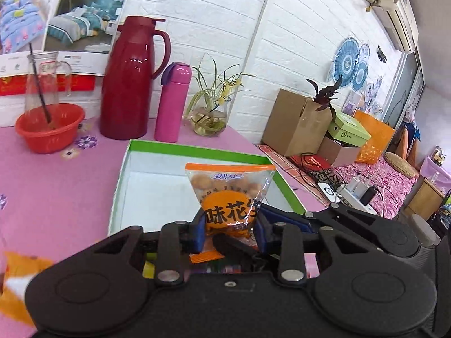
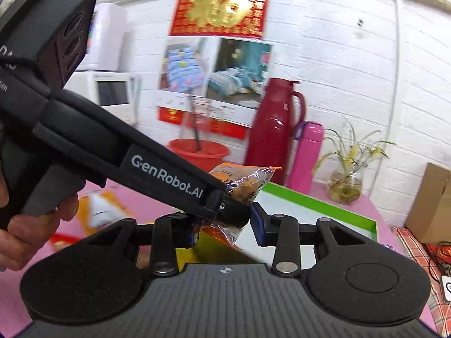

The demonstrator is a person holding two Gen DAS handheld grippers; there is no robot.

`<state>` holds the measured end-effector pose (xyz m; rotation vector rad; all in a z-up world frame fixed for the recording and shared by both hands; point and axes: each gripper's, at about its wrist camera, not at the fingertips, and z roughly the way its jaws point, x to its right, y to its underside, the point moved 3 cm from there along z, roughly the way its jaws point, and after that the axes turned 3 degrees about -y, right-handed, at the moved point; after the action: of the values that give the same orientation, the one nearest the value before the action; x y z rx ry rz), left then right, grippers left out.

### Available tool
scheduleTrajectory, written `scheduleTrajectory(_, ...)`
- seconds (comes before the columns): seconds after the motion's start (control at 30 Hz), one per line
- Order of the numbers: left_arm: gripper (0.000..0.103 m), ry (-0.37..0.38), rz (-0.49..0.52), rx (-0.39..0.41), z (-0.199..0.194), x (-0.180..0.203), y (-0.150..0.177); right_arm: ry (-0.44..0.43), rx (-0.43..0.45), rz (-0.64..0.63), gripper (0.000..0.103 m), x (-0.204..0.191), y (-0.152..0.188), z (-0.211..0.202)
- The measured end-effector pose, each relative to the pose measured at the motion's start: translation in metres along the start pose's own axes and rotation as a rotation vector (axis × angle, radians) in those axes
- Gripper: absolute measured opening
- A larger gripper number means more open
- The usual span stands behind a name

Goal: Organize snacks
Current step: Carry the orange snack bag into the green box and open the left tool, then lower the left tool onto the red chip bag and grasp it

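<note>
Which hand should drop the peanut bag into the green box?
Probably the left: its hand-held gripper already clamps the peanut bag just before the open green box, which looks empty.

Both views are bright and evenly lit, no hard shadows anywhere. Heavy fisheye bend though: the brick wall curves and the corners go black. Left wrist view is mostly sharp, with white glare streaks on the red thermos and a smeared orange packet at the lower left edge. Right wrist view is softer, with motion blur on the posters and the tub.
</note>
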<state>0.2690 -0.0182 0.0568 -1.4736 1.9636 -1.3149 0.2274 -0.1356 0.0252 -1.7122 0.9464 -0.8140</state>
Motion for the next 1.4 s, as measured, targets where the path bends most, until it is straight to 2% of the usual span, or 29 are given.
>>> scheduleTrajectory(0.27, 0.057, 0.046, -0.007, -0.032, 0.053, -0.018, -0.02, 0.027, -0.051, 0.007, 0.062, 0.026, 0.002, 0.033)
scheduleTrajectory(0.33, 0.087, 0.02, -0.016, -0.034, 0.062, -0.025, -0.018, 0.043, -0.084, 0.022, 0.064, 0.031, 0.005, 0.042)
scheduleTrajectory(0.37, 0.103, -0.006, -0.024, -0.035, 0.064, -0.028, -0.016, 0.052, -0.11, 0.033, 0.077, 0.032, 0.007, 0.044)
scheduleTrajectory(0.4, 0.103, -0.035, -0.03, -0.026, 0.065, -0.031, -0.014, 0.059, -0.133, 0.045, 0.098, 0.034, 0.009, 0.047)
scheduleTrajectory(0.43, 0.103, -0.062, -0.031, -0.005, 0.064, -0.034, -0.011, 0.065, -0.147, 0.054, 0.103, 0.036, 0.011, 0.049)
scheduleTrajectory(0.5, 0.103, -0.09, -0.009, 0.018, 0.06, -0.036, -0.007, 0.08, -0.152, 0.053, 0.103, 0.036, 0.014, 0.048)
scheduleTrajectory(0.67, 0.103, -0.125, -0.018, 0.007, 0.051, -0.037, -0.004, 0.09, -0.144, 0.015, 0.103, 0.028, 0.014, 0.038)
scheduleTrajectory(0.93, 0.103, -0.141, -0.017, 0.052, 0.005, -0.018, 0.004, 0.087, -0.081, -0.039, 0.103, 0.012, 0.004, -0.008)
scheduleTrajectory(1.2, 0.103, -0.086, -0.028, 0.077, -0.043, 0.008, 0.035, 0.062, -0.043, 0.002, 0.103, 0.0, 0.015, -0.068)
scheduleTrajectory(1.4, 0.103, -0.05, -0.06, 0.059, -0.056, 0.015, 0.063, 0.068, -0.063, 0.054, 0.103, -0.002, 0.039, -0.097)
